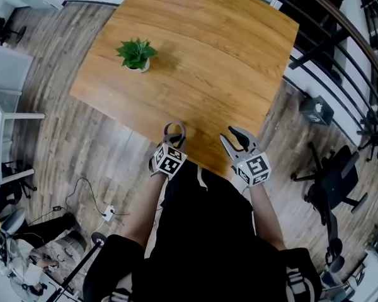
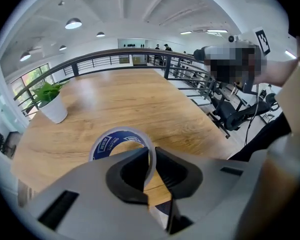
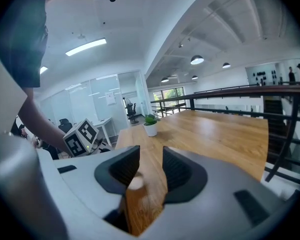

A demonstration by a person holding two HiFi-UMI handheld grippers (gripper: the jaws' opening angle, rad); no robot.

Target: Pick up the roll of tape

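Note:
The roll of tape [image 2: 106, 143] is a clear ring with a blue printed core. It stands upright just off the near edge of the wooden table [image 1: 214, 61]. My left gripper [image 2: 152, 160] is shut on the roll's right rim, one pad inside the ring and one outside. From the head view the roll [image 1: 166, 131] shows as a thin ring at the tip of the left gripper [image 1: 174, 141]. My right gripper [image 1: 235, 137] hovers over the same edge, a hand's width to the right. In its own view the right gripper [image 3: 151, 166] is open, with only tabletop showing between the jaws.
A small potted plant [image 1: 137, 55] in a white pot stands at the table's far left. A dark railing [image 1: 327, 49] runs past the right side, with office chairs [image 1: 334, 181] beyond it. Cables and a socket [image 1: 107, 212] lie on the wooden floor at lower left.

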